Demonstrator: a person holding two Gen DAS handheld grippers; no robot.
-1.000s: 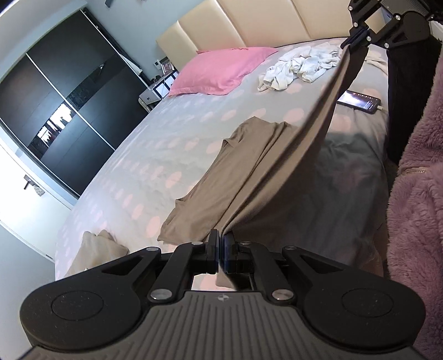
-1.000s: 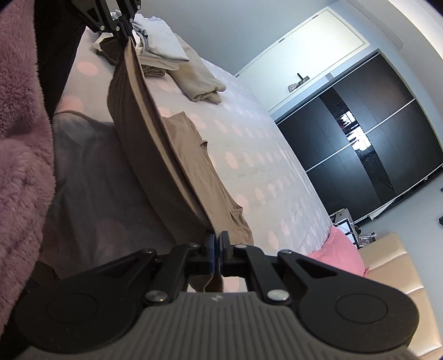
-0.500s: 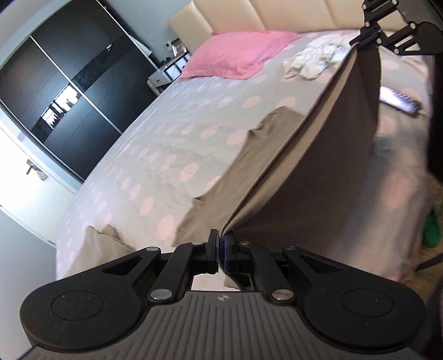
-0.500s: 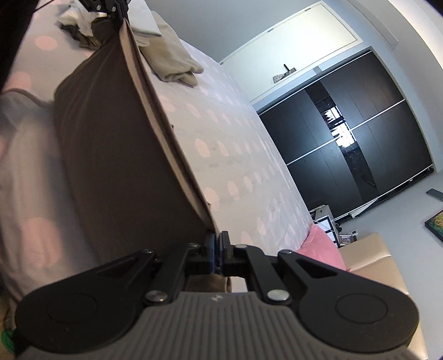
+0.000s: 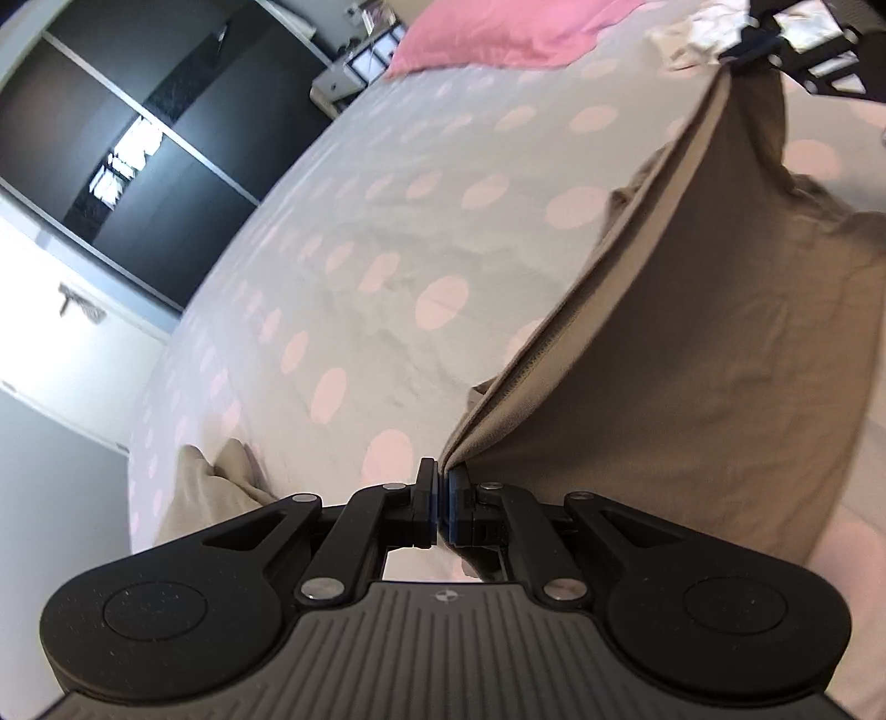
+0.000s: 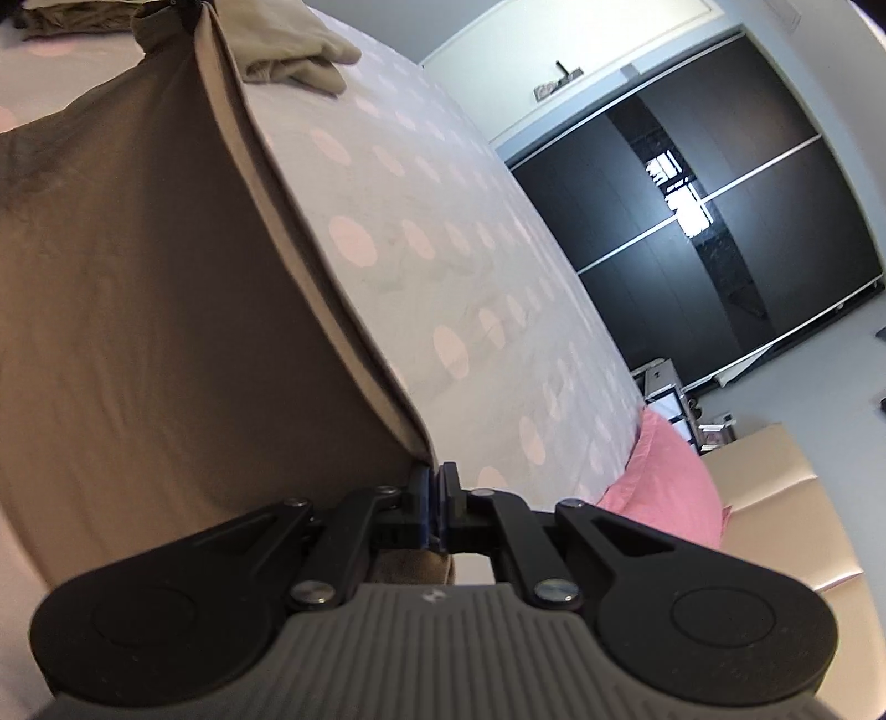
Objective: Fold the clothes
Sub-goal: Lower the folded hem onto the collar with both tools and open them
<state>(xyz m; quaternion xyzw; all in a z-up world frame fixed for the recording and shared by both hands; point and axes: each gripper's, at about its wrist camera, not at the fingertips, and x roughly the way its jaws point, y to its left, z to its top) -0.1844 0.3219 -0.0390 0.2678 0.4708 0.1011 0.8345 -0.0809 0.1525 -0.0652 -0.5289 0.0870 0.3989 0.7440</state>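
I had the left claw (image 5: pixel 440 501) pinching one corner of the brown garment (image 5: pixel 692 354) and the right claw (image 6: pixel 434 507) pinching another, its edge stretched between them above the spotted bed (image 5: pixel 387 221); a pink pillow (image 5: pixel 498 33) sat at upper right of the left view.

Two tools (image 5: pixel 441 501) (image 6: pixel 434 507), one pink pillow (image 5: pixel 498 33)

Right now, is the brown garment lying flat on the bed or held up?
Held up: the brown garment hangs taut between the shut left gripper and right gripper, above the dotted bedspread.
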